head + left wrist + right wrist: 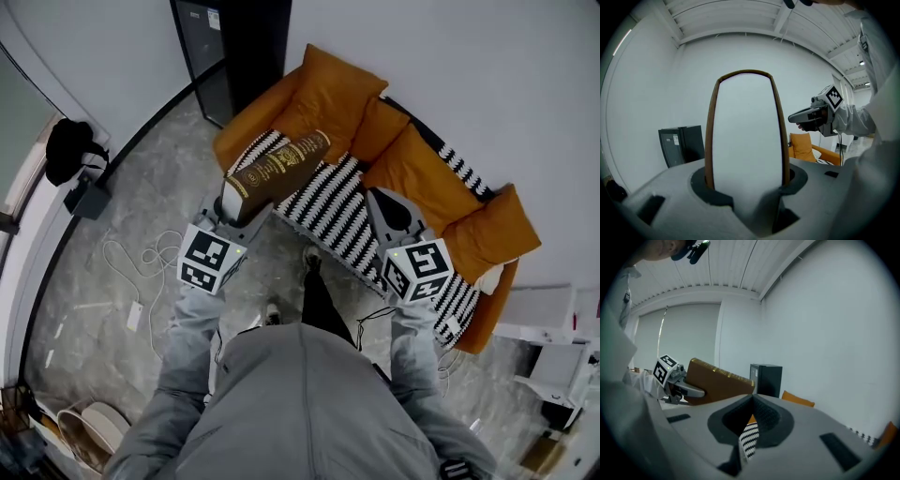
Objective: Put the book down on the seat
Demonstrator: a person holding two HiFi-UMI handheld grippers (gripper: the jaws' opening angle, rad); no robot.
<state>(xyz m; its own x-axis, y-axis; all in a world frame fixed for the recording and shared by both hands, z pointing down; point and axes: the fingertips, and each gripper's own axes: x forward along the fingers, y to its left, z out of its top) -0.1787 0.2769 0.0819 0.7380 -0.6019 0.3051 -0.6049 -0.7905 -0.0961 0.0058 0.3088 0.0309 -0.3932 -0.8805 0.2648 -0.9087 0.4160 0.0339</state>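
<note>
Book (pixel 278 173), brown with gilt spine lettering, is clamped between the jaws of the left gripper (pixel 239 208) and held tilted in the air over the near edge of the striped seat (pixel 337 211) of the orange sofa (pixel 328 94). The right gripper (pixel 386 204) hovers alongside, its jaws together on nothing.

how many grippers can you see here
2. The left gripper is at the left, shut on the brown book above the striped seat's left end. The right gripper hangs over the seat, jaws together with nothing between them.
</note>
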